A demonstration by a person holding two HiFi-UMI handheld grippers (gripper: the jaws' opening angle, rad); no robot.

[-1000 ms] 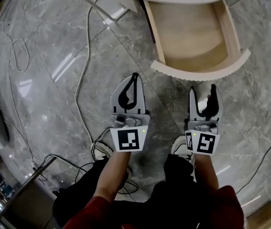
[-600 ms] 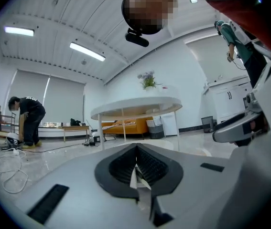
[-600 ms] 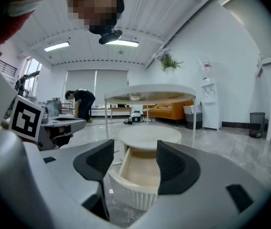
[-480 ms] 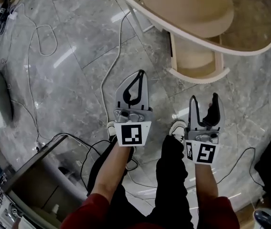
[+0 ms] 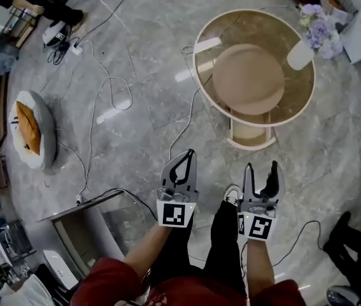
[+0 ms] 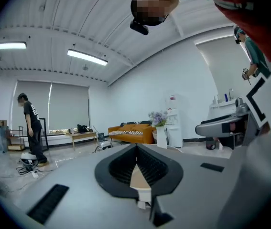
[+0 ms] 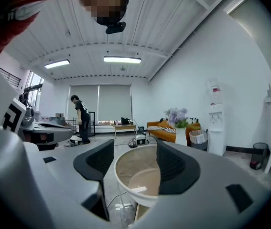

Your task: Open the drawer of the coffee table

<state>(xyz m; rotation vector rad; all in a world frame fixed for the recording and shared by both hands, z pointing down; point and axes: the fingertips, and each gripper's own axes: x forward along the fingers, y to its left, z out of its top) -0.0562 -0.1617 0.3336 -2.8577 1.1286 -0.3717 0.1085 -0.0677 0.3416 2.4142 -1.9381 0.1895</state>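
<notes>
With the left gripper [image 5: 190, 152] pinched shut on nothing and the right gripper [image 5: 261, 166] spread wide and empty, the hazard lies below and ahead of the fingertips: a white cable [image 5: 183, 123] trails across the floor just beyond the left fingers and may catch a foot (jolting the table). The drawer [image 5: 251, 134] stands pulled out from under the coffee table [image 5: 196, 51], well ahead of the right fingers, so a stumble could strike its front or topple the vase of flowers [image 5: 301, 55] on the far rim. The floor [image 5: 135, 145] is polished grey marble tile; farther off stand an orange sofa [image 6: 128, 132] and a person [image 6: 32, 128].
</notes>
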